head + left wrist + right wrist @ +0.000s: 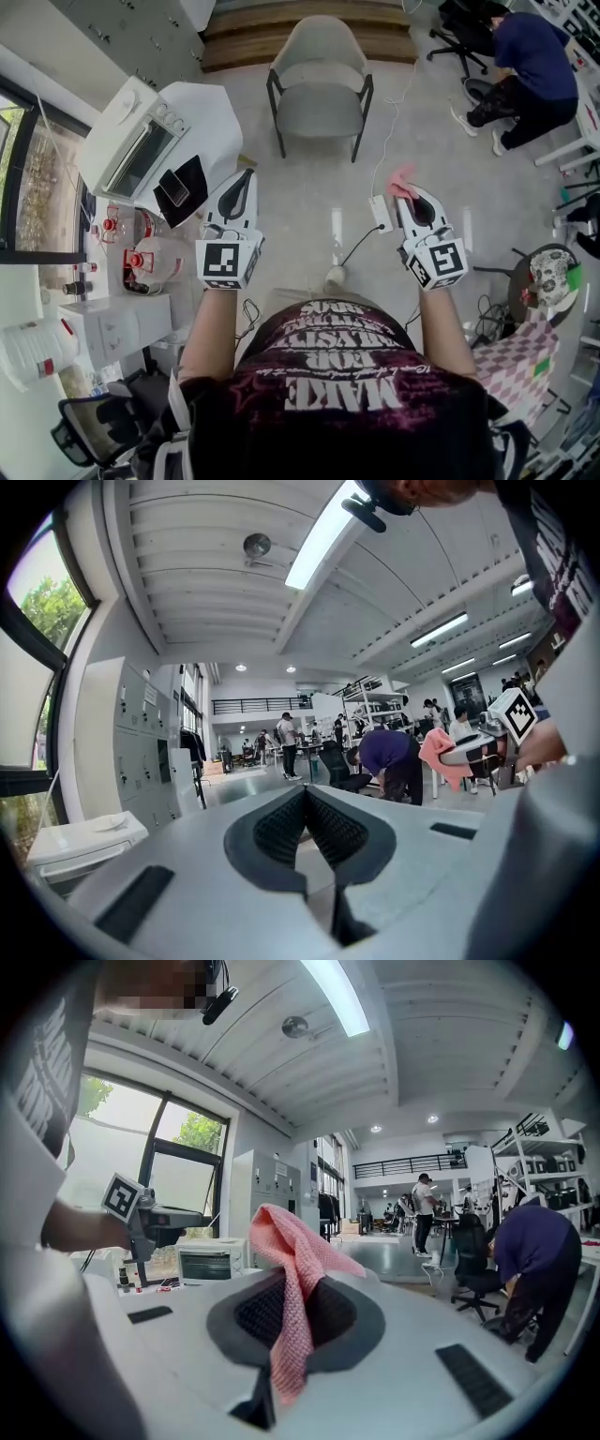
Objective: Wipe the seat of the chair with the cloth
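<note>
Cloth [292,1269] is pinched in my right gripper [412,195], jaws clamped on it, pink fabric flopping over the top. My left gripper [307,827] has its jaws together with nothing between them. I hold both up near my chest. The chair [319,52] stands far ahead across the floor, seat [319,112] bare, well apart from the cloth. Cloth's in hand; by my read, the approach and all the wiping are left.

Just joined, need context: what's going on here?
A person stands holding two grippers. The right gripper is shut on a pink cloth. The left gripper is shut with nothing in it. The grey chair stands ahead on the floor, untouched, so wiping has not started.
</note>
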`<state>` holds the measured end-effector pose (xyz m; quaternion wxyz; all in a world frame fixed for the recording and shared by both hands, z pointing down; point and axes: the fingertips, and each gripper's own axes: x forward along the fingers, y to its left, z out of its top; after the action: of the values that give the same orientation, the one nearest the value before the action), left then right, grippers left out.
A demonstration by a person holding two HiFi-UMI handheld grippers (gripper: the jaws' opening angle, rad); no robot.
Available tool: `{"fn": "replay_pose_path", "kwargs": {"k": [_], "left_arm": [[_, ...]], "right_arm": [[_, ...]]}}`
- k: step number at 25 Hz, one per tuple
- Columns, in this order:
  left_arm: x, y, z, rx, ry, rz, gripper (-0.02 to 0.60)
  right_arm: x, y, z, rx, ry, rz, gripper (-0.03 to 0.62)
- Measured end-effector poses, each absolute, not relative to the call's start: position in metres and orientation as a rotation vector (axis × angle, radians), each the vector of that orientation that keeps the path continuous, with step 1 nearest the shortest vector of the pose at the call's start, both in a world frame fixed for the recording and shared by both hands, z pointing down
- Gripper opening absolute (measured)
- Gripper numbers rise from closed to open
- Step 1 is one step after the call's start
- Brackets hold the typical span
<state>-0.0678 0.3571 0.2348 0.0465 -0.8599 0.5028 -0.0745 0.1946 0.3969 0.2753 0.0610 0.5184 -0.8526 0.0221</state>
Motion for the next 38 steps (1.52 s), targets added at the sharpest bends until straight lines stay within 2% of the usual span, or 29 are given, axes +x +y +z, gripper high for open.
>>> {"fn": "replay_pose_path", "kwargs": {"k": [13,38], "left_arm": [[-0.06,0.329,0.246,-2.612,1.608,-0.256,0.001],[-0.1,0.097,0.256,-2.72,1.501,-0.193,0.001]], "right_arm": [[0.22,0.351,0.283,1.526,-2.589,0.098,0.031],[0.141,0.128,0.282,1.493,-2.541,0.109,0.031]]}}
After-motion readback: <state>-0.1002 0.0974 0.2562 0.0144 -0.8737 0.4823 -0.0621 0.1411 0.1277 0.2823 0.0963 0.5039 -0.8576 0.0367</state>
